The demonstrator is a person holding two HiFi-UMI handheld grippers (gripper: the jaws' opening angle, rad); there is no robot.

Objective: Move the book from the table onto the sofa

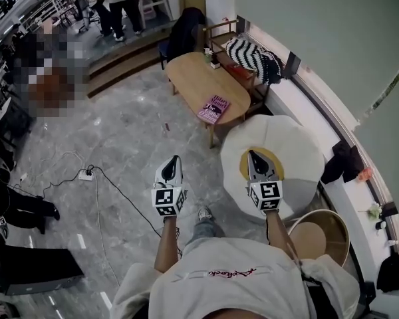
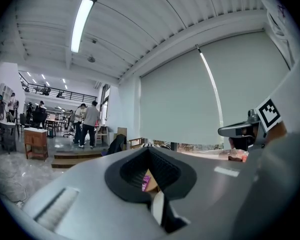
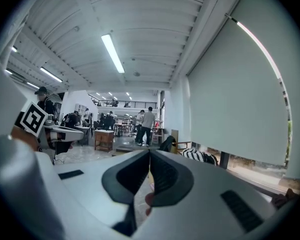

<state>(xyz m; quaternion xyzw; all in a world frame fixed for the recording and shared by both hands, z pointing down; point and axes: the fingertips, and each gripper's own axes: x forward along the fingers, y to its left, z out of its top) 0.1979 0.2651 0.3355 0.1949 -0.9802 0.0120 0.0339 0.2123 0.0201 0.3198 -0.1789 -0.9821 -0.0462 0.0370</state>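
A pink book lies near the front end of an oval wooden table, well ahead of me. A sliver of that book shows through the gap of the left jaws. The sofa behind the table carries a black-and-white striped cushion. My left gripper is shut and empty, held level over the marble floor. My right gripper is also shut and empty, above a round white stool. Both point toward the table, still some way short of it.
A white window ledge runs along the right with dark items on it. A round wooden side table stands at my right. Cables and a power strip lie on the floor at left. People stand on a raised step far back.
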